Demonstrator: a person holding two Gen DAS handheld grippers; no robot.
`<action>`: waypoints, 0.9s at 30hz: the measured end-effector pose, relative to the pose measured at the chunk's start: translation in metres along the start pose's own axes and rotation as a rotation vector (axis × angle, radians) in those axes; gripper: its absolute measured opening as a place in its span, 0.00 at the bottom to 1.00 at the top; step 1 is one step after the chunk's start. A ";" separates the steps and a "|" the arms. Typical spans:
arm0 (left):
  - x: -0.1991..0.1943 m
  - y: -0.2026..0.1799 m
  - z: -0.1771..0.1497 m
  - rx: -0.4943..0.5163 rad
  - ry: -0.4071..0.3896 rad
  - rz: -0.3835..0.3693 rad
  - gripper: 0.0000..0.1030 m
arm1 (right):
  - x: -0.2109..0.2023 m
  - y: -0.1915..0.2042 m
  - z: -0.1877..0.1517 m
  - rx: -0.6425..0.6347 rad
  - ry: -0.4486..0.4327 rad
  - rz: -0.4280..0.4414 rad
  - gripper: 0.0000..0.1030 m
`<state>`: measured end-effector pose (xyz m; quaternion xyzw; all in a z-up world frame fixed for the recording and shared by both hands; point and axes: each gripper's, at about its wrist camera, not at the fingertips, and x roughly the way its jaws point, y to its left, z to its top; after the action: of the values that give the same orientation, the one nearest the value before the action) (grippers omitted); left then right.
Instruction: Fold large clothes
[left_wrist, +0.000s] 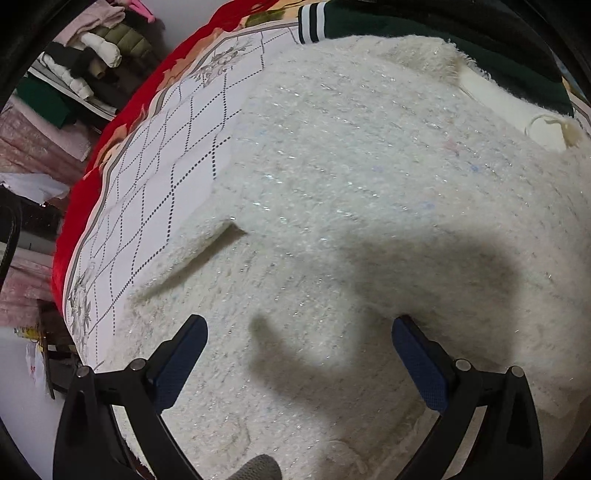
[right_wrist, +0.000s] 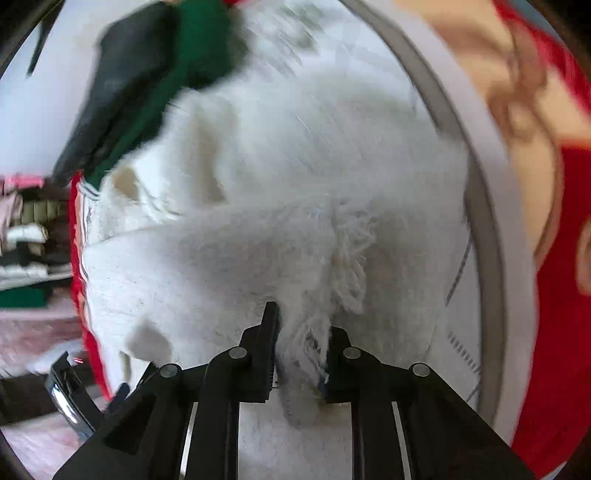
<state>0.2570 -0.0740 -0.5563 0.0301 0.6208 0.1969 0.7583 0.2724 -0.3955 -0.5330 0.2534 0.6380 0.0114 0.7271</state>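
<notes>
So the fuzzy white sweater (left_wrist: 351, 177) is spread across the bed, lying on a white quilted sheet (left_wrist: 155, 177) with a dotted diamond pattern and a grey flower border. A red blanket (left_wrist: 85, 192) with a peach floral print runs along the edge of the bed beyond the sheet. One part of the sweater lies folded over the body, its straight edge showing as a crease in the left wrist view (could be a sleeve, hard to say).

The left gripper (left_wrist: 299, 332) hangs just over the sweater with its blue-padded fingers (left_wrist: 181, 358) spread wide, nothing between them, and its shadow falls on the knit.

The right gripper (right_wrist: 301, 332) is pinching a bunch of the sweater (right_wrist: 258, 177); the fabric sticks out between the two fingers, which are pressed in close on it. That view is pretty blurry, so details are mushy, but you can see a frayed tassel-like bit of yarn (right_wrist: 351, 254) just beyond the fingertips.

At the far end of the sweater lies a dark green garment (left_wrist: 424, 26) with a black-and-white striped cuff. Off the bed there's a pile of clothes (left_wrist: 92, 48) stacked up against the wall.
</notes>
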 end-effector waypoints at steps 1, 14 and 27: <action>-0.003 0.003 0.001 -0.003 0.004 -0.001 1.00 | -0.014 0.004 -0.002 -0.010 -0.034 0.010 0.17; 0.001 0.008 0.052 -0.005 -0.094 0.081 1.00 | 0.009 -0.017 0.026 0.101 0.076 -0.083 0.37; 0.031 0.004 0.058 0.055 -0.092 0.073 1.00 | 0.032 -0.005 0.013 -0.066 0.049 -0.196 0.39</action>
<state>0.3161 -0.0481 -0.5712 0.0824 0.5889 0.2058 0.7772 0.2888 -0.3935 -0.5641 0.1653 0.6765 -0.0324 0.7169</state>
